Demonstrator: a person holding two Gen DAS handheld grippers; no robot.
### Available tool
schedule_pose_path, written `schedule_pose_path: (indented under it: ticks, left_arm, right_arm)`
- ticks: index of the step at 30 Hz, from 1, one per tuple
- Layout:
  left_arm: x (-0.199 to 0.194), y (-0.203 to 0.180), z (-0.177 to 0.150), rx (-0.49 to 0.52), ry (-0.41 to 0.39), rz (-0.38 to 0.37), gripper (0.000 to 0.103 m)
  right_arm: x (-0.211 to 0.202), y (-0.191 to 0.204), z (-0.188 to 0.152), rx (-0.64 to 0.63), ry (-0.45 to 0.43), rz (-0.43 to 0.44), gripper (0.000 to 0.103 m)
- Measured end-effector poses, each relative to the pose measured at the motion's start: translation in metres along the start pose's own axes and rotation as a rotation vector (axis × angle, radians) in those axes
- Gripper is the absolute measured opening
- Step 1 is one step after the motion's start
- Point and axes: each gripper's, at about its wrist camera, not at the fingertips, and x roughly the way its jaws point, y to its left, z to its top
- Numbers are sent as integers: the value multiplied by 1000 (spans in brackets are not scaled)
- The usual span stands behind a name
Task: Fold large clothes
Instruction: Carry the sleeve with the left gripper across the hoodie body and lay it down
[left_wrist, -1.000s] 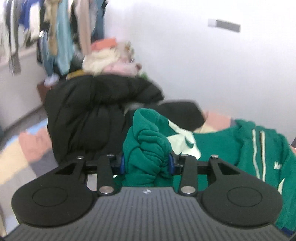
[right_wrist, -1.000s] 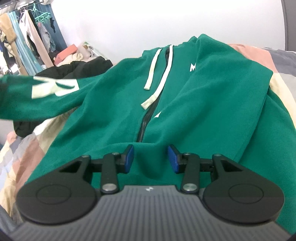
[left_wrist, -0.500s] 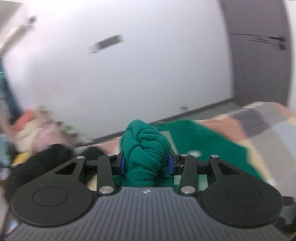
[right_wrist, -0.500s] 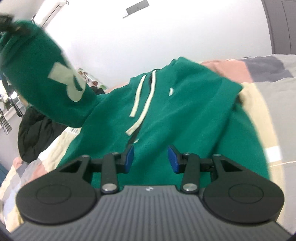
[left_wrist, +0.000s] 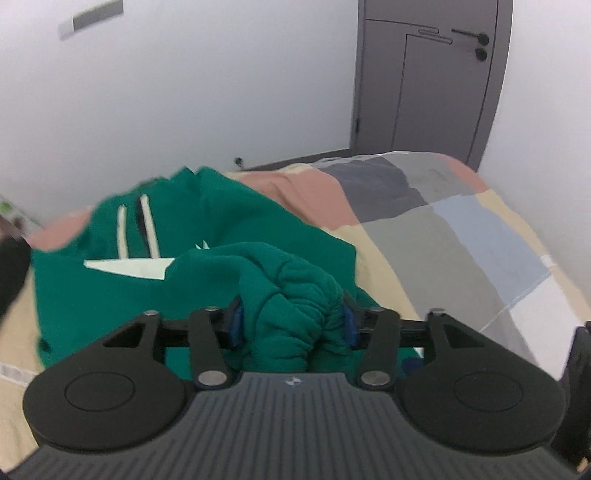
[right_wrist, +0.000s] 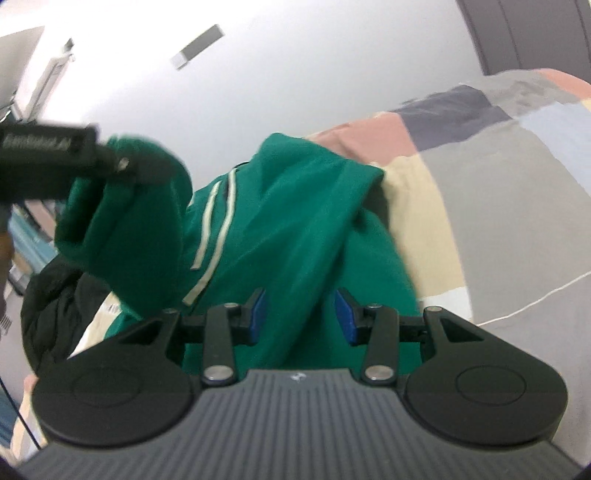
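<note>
A green zip hoodie (left_wrist: 110, 295) with pale drawstrings (left_wrist: 122, 232) lies on the patchwork quilt (left_wrist: 443, 240). My left gripper (left_wrist: 291, 325) has the bunched sleeve cuff (left_wrist: 291, 291) between its blue pads; its jaws are opening and the cloth still touches both pads. In the right wrist view the left gripper (right_wrist: 144, 166) holds that sleeve (right_wrist: 122, 229) up in the air, over the hoodie's chest. My right gripper (right_wrist: 299, 317) is shut on a raised ridge of the hoodie's body (right_wrist: 295, 221) near the lower edge.
A black puffy jacket (right_wrist: 55, 306) is heaped at the left, beside the hoodie. To the right the quilt (right_wrist: 498, 184) runs on in grey, blue and beige squares. A white wall and a grey door (left_wrist: 424, 81) stand beyond the bed.
My left gripper has swung the sleeve from over the black jacket across to the right, above the hoodie's chest, and its jaws stand wider. My right gripper has shifted and rolled a little with the hoodie.
</note>
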Motion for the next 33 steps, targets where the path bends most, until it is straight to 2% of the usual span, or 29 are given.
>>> schedule_pose_path:
  ticks: [1,3,4,8,12,13,14,15,17,20,24,26,31,33]
  left_arm:
    - [-2,7,-4,-20,-9,-7,74]
    - [-13,26,-14,-76,-54,-15,86]
    - [-21,39,-21,-111,-79,-31,88]
    - [-41,94,-48,-242,-161,-48,88]
    - [-38,163,-96,-427,-205,35,88]
    - [-34,180,-110,-474,-207,49,88]
    - [-28,196,-124,-512,-204,64,88]
    - [-23,210,-137,-549,-206,80,88]
    - [-13,239,-161,-657,-203,92,87]
    - [2,267,-183,-763,-243,25,87]
    - [21,288,-192,-820,-269,-53,86]
    - [39,296,-187,-830,-259,-59,77]
    - [59,318,-189,-854,-292,-118,28]
    - [58,327,-190,-881,-334,-156,21]
  right_arm:
    - [0,-3,1,16,0,-1,44]
    - [2,-6,4,31,7,19,44]
    - [1,-6,5,32,5,26,44]
    - [0,-4,6,22,-4,10,44]
    - [1,-7,8,70,-21,35,46]
    - [2,-6,8,80,-21,47,49]
    - [3,-6,8,88,-21,63,59]
    - [5,-5,7,93,-18,81,65]
    - [14,-2,5,82,5,100,65]
    - [26,4,2,77,27,107,65]
    - [37,15,1,24,24,113,65]
    - [45,18,-1,-5,25,96,65]
    - [63,30,-5,-106,25,53,64]
    - [71,36,-6,-157,37,22,62]
